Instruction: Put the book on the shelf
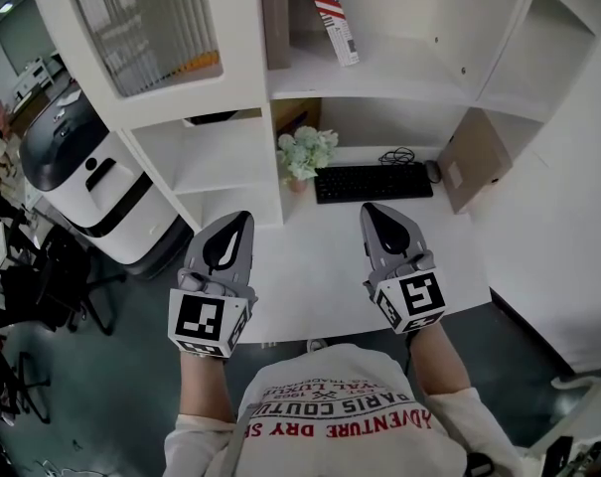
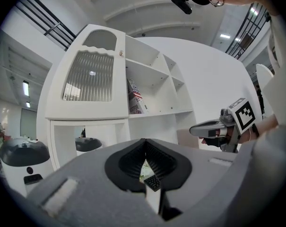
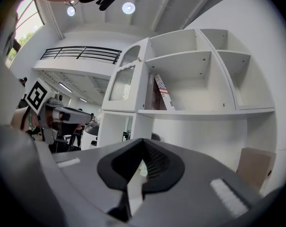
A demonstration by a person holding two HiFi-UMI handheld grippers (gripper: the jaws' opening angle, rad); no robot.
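Observation:
A book with a flag-patterned cover (image 1: 335, 13) leans on the white shelf (image 1: 379, 73), next to a brown book (image 1: 275, 18). The flag book also shows in the left gripper view (image 2: 135, 98) and the right gripper view (image 3: 162, 91). My left gripper (image 1: 242, 219) and right gripper (image 1: 370, 210) hover side by side over the white desk (image 1: 320, 266), well below the shelf. Both are shut with nothing between the jaws. Each gripper's own view shows its jaws closed, left (image 2: 144, 142) and right (image 3: 142, 143).
A black keyboard (image 1: 373, 182), a mouse (image 1: 434, 171) and a small flower pot (image 1: 305, 155) stand at the back of the desk. A brown board (image 1: 474, 157) leans at the right. A white and black machine (image 1: 81, 167) stands left of the shelf unit.

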